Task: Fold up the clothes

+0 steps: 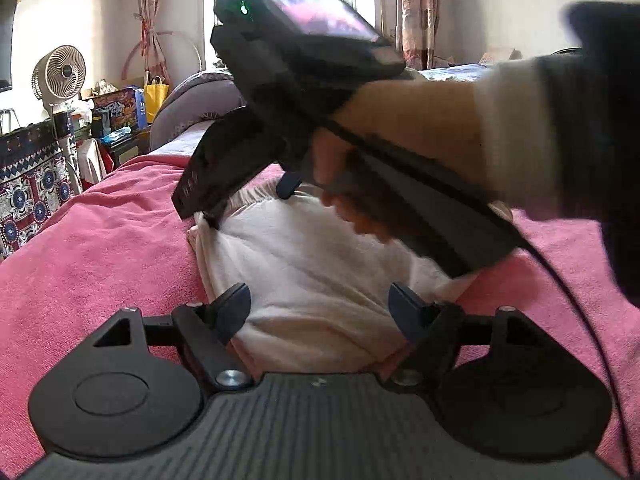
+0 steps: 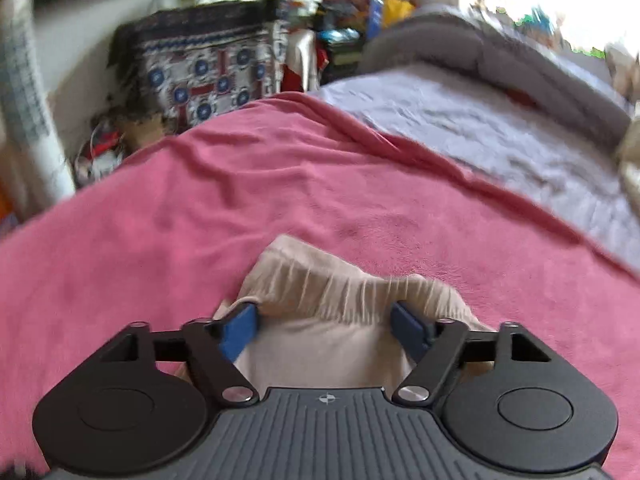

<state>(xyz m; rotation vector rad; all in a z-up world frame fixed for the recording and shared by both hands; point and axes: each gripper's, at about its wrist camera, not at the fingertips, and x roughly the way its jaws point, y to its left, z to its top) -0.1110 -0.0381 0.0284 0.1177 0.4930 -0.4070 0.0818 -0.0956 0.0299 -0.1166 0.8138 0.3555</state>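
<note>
A cream-white garment [image 1: 316, 272] lies bunched on the pink blanket [image 1: 100, 264]. My left gripper [image 1: 320, 312] is open, its blue fingers on either side of the garment's near edge. The right gripper, held in a hand, shows in the left wrist view [image 1: 248, 204] low over the garment's far end. In the right wrist view my right gripper [image 2: 324, 328] is open with its blue fingers straddling the garment's gathered elastic waistband [image 2: 340, 284]. The view is blurred.
The pink blanket [image 2: 200, 200] covers the bed, with a grey sheet [image 2: 500, 128] beyond it. A fan [image 1: 60, 76], a patterned cloth-covered chest [image 1: 32, 184], boxes and a yellow bag [image 1: 156, 96] stand at the left side. A window and curtains are behind.
</note>
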